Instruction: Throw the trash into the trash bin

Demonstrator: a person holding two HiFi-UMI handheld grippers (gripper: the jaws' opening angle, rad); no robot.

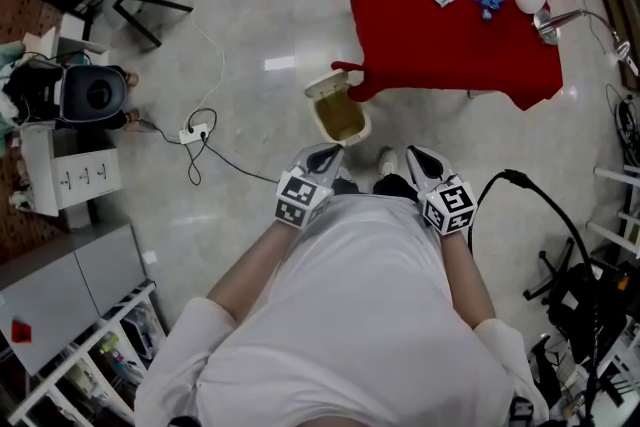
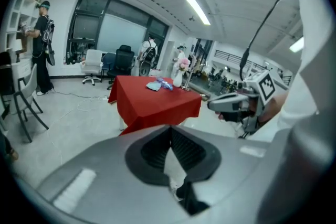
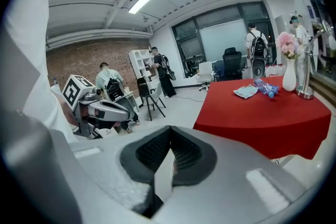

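Trash bin (image 1: 340, 118) clearly seen only from head view

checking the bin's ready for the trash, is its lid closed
No, the trash bin on the floor beside the red table has its lid flipped up, showing the inside.

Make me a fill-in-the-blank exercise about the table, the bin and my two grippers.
The table wears a ___ cloth.
The trash bin stands on the floor with its lid ___.
The white vase holds ___ flowers.
The left gripper and the right gripper are both ___, holding nothing.
Missing words: red; open; pink; shut.
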